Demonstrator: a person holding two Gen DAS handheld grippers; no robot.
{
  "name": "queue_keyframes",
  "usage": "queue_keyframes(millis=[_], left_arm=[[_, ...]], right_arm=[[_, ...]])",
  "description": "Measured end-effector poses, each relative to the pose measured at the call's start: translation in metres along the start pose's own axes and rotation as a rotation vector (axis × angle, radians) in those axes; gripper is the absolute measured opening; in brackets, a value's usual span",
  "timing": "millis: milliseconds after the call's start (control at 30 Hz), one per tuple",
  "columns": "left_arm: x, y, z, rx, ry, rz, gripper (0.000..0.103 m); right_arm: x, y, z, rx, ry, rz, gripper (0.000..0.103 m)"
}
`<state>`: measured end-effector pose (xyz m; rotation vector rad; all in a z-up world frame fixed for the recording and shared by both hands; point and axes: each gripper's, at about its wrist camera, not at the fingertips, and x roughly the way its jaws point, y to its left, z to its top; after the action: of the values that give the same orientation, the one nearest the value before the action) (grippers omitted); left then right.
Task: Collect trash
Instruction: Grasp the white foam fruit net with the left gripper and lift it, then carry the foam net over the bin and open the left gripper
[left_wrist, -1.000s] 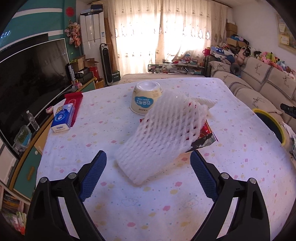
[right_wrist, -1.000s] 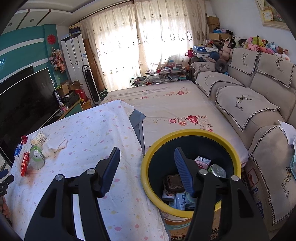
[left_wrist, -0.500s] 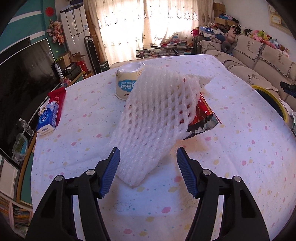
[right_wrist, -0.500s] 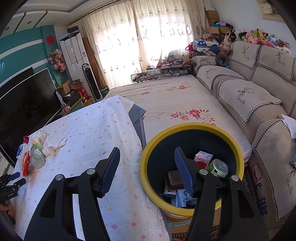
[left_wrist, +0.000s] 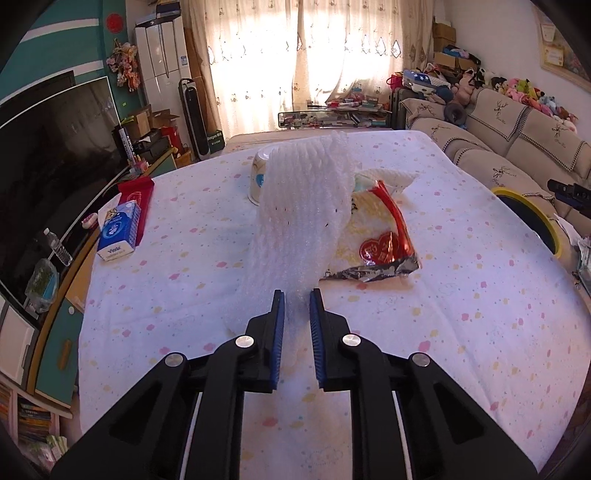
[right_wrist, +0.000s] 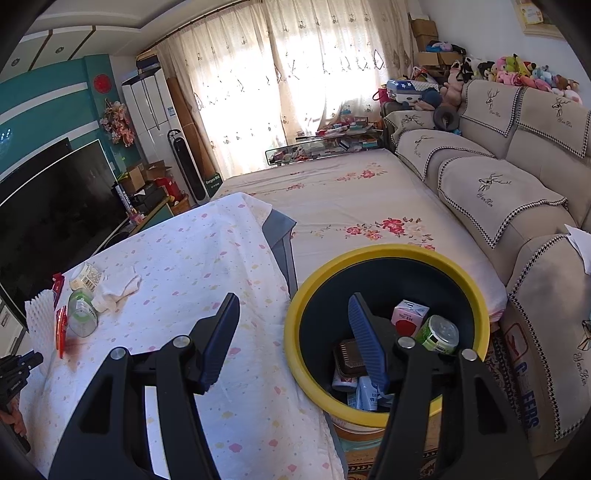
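My left gripper (left_wrist: 296, 295) is shut on the near end of a white foam fruit net (left_wrist: 299, 218), which stands up from the table. The net also shows far left in the right wrist view (right_wrist: 40, 325). Behind it lie a red and silver snack wrapper (left_wrist: 380, 254), a white paper cup (left_wrist: 260, 177) and a crumpled tissue (left_wrist: 391, 179). My right gripper (right_wrist: 295, 306) is open and empty, at the table's edge over the yellow-rimmed trash bin (right_wrist: 369, 254), which holds cartons and a can.
A blue tissue pack (left_wrist: 118, 232) and a red box (left_wrist: 135, 192) lie at the table's left edge. A TV (left_wrist: 51, 162) stands left. A sofa (right_wrist: 517, 166) runs along the right. A green-labelled bottle (right_wrist: 82, 310) lies on the table.
My left gripper closed on the near end of the foam net, which now stands more upright. The right gripper stayed open by the bin and barely moved.
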<state>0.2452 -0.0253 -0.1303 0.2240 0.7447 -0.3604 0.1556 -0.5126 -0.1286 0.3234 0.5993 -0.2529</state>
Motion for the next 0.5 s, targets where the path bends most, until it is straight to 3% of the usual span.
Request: queue_keyframes(millis=[300, 500], left_arm=[[-0.062, -0.017, 0.011, -0.003, -0.108, 0.009, 0.013], [-0.076, -0.052, 0.024, 0.027, -0.133, -0.049, 0.013]], right_arm=[[-0.019, 0.002, 0.0, 0.004, -0.035, 0.024, 0.058], [-0.034, -0.009, -0.001, 0.016, -0.058, 0.017, 0.058]])
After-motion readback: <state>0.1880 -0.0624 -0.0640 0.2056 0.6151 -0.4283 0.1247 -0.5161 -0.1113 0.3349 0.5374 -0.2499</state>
